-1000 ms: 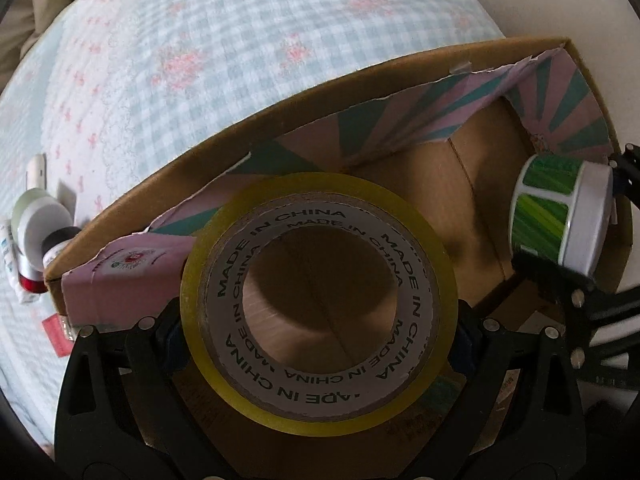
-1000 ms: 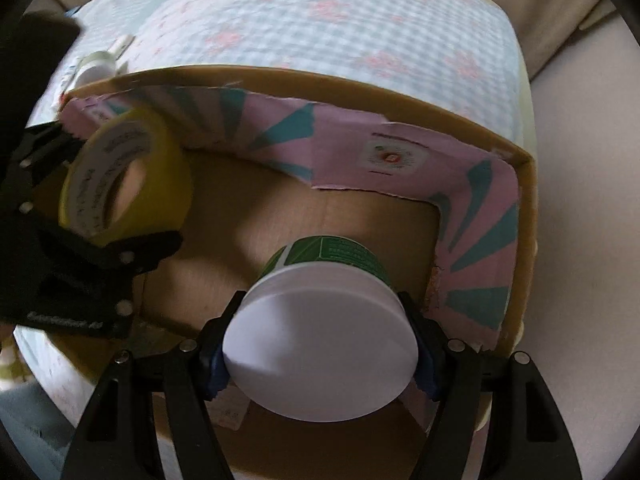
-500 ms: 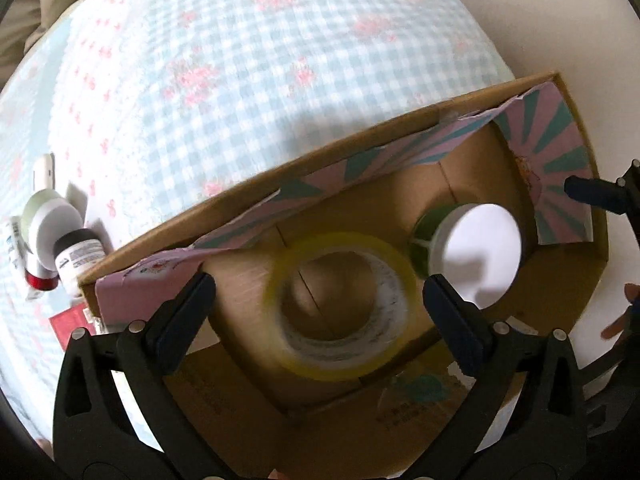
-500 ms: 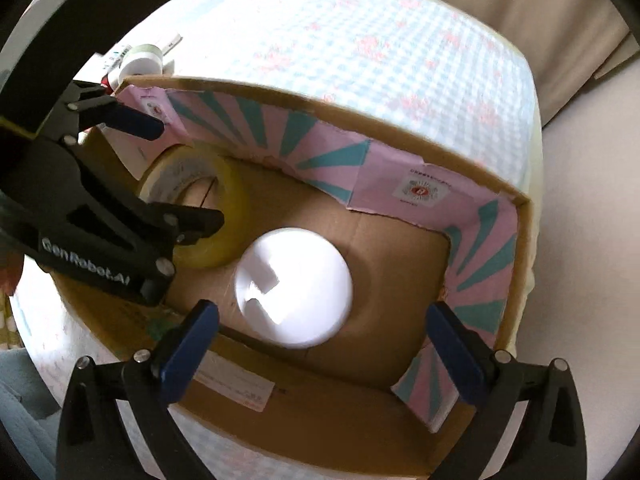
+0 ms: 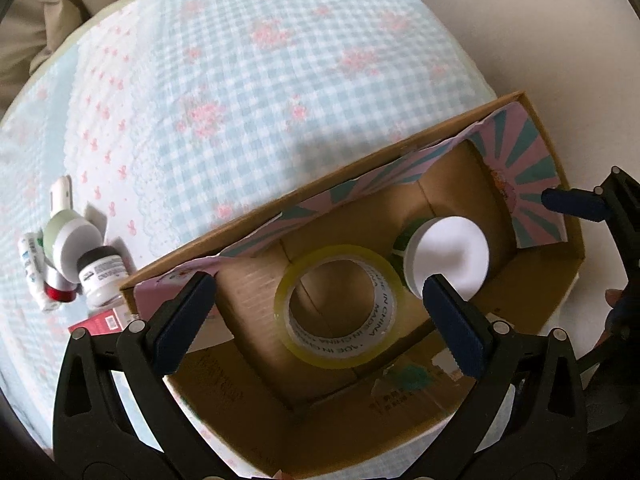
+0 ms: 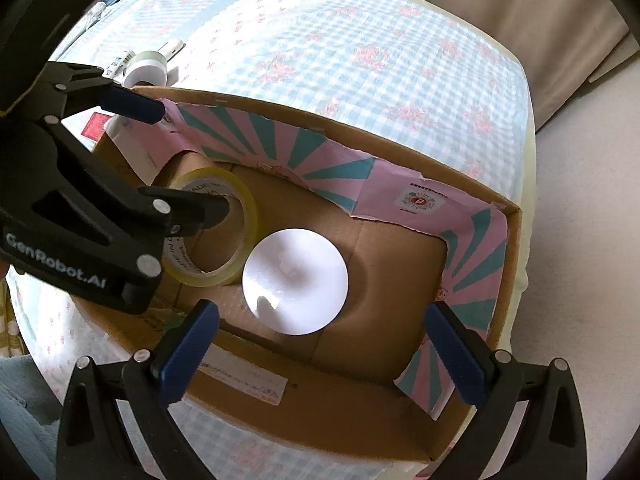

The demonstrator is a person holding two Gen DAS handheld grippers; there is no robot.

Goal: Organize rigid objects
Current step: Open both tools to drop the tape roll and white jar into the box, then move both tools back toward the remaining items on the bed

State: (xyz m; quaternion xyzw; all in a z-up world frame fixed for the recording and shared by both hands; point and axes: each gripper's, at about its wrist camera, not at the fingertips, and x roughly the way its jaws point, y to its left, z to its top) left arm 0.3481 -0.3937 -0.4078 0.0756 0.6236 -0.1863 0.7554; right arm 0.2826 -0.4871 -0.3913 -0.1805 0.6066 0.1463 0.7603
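A yellow tape roll [image 5: 340,306] lies flat on the floor of the cardboard box [image 5: 400,428], seen also in the right wrist view [image 6: 224,256]. A green tub with a white lid [image 5: 446,256] stands beside it in the box, lid up [image 6: 295,275]. My left gripper [image 5: 316,320] is open and empty above the box, over the tape roll. My right gripper [image 6: 316,348] is open and empty above the tub. The box [image 6: 320,412] has a pink and teal lining.
The box sits on a blue checked cloth [image 5: 240,80]. Left of the box lie a white-lidded tub [image 5: 72,240], a small white jar with a black cap [image 5: 102,276], a tube [image 5: 34,272] and a red packet [image 5: 106,320].
Both grippers opened and let go: the tape roll and the tub dropped onto the box floor. Both grippers then rose and pulled back from the box.
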